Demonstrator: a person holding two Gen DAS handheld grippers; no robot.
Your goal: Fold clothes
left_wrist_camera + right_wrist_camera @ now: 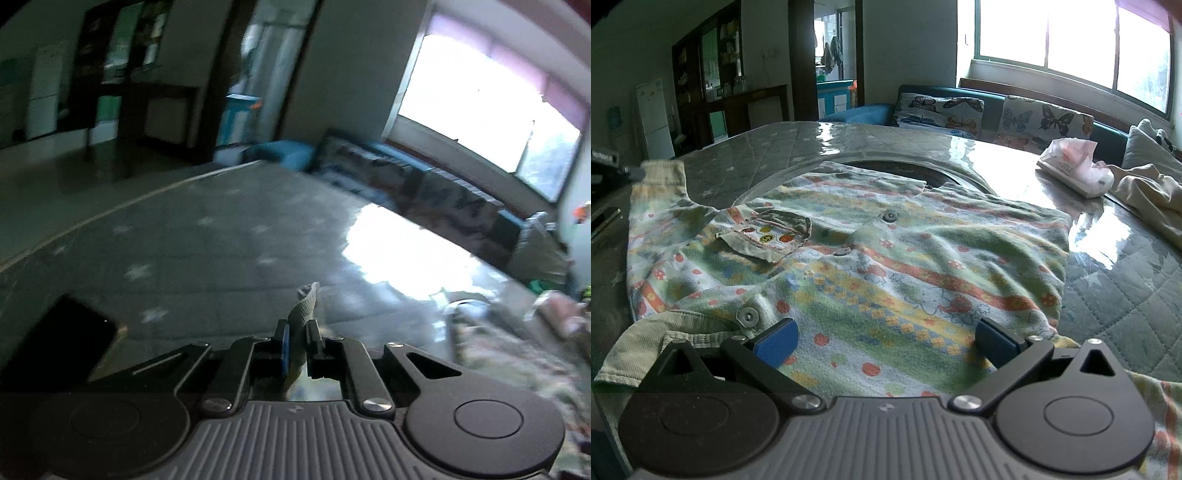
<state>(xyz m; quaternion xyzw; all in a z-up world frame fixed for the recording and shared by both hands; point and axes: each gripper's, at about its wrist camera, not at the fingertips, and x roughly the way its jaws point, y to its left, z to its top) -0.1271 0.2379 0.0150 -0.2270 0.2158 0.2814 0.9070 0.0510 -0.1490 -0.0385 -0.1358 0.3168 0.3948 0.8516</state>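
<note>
Patterned child's shirt (849, 266) lies spread on the desk (1126, 266). Left hand-held gripper (297, 339) pinches its ribbed sleeve cuff (304, 304); right hand-held gripper (886, 339) hovers spread wide over the near hem.

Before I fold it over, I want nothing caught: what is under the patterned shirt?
The patterned shirt lies on the glossy quilted table cover. A dark round recess shows past its far edge and runs beneath it; whatever else lies under the cloth is hidden.
</note>
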